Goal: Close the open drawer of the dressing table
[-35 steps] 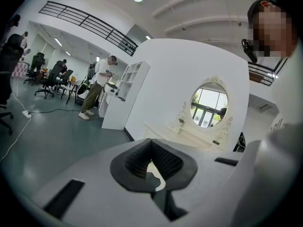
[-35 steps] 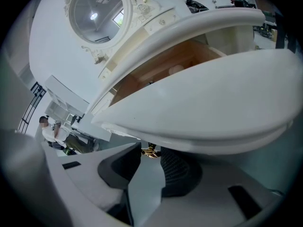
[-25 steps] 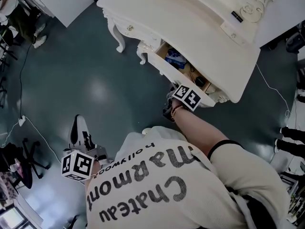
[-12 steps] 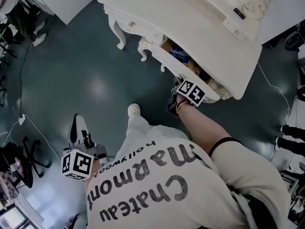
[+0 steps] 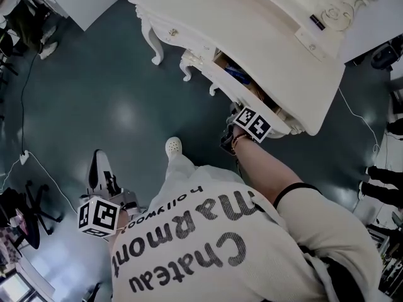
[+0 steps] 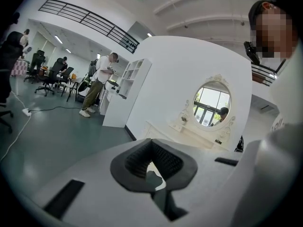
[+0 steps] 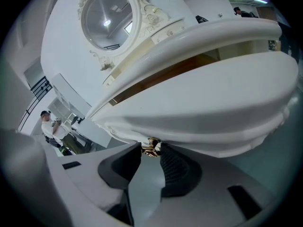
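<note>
The cream dressing table point(image 5: 189, 17) stands on the dark grey floor point(image 5: 94, 93), its pale tabletop point(image 5: 264, 36) seen from above in the head view. Its drawer point(image 5: 234, 74) stands partly open under the front edge of the tabletop. A narrow strip of the inside shows, with something blue in it.

The right tool point(image 7: 147, 148) is up against the curved drawer front point(image 7: 203, 103). Its jaws stand part-way apart, and a small brass handle point(image 7: 151, 147) sits right between their tips, the dark pads point(image 7: 175, 167) closed against its two sides. In the head view this tool's marker cube point(image 5: 254, 123) lies just beside the drawer front, with the person's bare forearm point(image 5: 264, 168) reaching out to it. The oval mirror point(image 7: 109, 18) rises behind the tabletop.

The left tool point(image 6: 151, 142) hangs low at the person's left side, well apart from the dressing table and over bare floor. Its jaw tips meet and nothing is held between them. One white shoe point(image 5: 174, 147) stands on the floor near the drawer.
</note>
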{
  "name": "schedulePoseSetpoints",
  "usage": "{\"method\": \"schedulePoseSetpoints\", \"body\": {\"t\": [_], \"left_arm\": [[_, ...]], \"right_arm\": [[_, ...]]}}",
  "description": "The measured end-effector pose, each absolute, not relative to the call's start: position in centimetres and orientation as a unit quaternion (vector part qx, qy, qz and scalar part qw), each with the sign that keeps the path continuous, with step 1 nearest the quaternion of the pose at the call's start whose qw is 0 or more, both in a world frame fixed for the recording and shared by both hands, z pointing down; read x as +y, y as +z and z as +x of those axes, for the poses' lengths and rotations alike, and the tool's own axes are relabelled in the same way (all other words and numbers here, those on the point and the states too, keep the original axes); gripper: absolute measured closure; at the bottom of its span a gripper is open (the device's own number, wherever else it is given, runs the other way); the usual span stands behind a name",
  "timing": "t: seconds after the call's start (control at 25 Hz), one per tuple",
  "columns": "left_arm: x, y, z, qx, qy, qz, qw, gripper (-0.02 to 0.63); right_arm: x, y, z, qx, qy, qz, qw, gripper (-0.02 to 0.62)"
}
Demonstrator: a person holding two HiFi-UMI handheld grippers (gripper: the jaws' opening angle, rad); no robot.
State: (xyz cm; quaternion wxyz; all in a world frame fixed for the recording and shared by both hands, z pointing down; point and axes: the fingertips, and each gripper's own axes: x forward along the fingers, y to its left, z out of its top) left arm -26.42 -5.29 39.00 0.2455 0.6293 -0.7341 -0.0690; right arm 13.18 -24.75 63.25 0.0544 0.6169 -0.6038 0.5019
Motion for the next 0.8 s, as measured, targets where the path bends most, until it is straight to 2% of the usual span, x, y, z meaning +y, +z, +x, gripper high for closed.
{"method": "schedulePoseSetpoints", "body": {"t": [0.8], "left_arm": [[-8.9,39.4,-28.6,-0.717,-0.059,0.644,0.258,0.598]], "right_arm": [[-26.1,63.0,14.2,-0.609,0.468,0.638,0.062,0.453]]}}
